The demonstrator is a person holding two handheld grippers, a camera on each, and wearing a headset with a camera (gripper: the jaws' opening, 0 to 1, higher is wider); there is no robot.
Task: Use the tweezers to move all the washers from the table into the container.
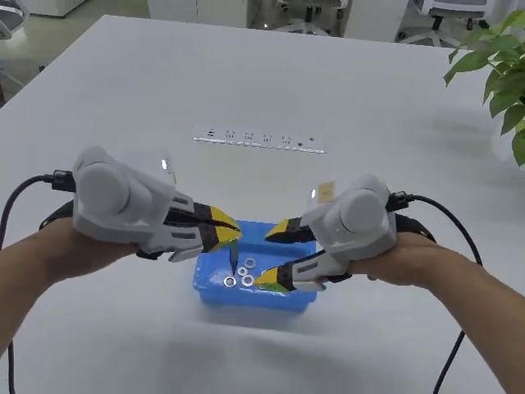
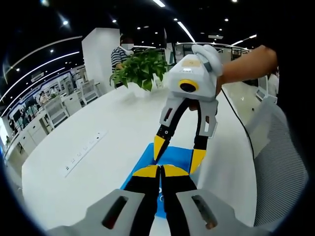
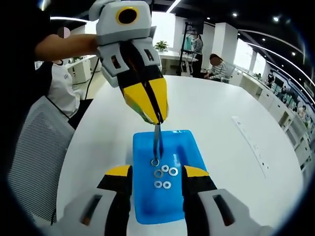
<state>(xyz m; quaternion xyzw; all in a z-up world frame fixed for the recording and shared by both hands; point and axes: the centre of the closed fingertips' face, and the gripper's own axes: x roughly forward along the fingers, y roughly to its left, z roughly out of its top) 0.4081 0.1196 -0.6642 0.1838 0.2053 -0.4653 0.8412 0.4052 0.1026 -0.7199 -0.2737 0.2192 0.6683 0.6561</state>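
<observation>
A blue container (image 1: 246,297) sits on the white table and holds several washers (image 1: 245,272). My left gripper (image 1: 232,232) is shut on thin tweezers (image 1: 233,254) that point down into the container. In the right gripper view the tweezers (image 3: 157,140) hang from the left gripper (image 3: 156,118), and their tip rests at one washer (image 3: 155,162) among the others in the container (image 3: 147,209). My right gripper (image 1: 272,257) is open over the container's right half, nothing between its jaws. In the left gripper view my left gripper (image 2: 161,168) is shut, with the right gripper (image 2: 178,153) open opposite it.
A white power strip (image 1: 258,138) lies flat on the table beyond the container. A potted plant (image 1: 496,66) stands at the far right edge. Bare table surrounds the container. A mesh chair (image 3: 29,162) stands by the table's near side.
</observation>
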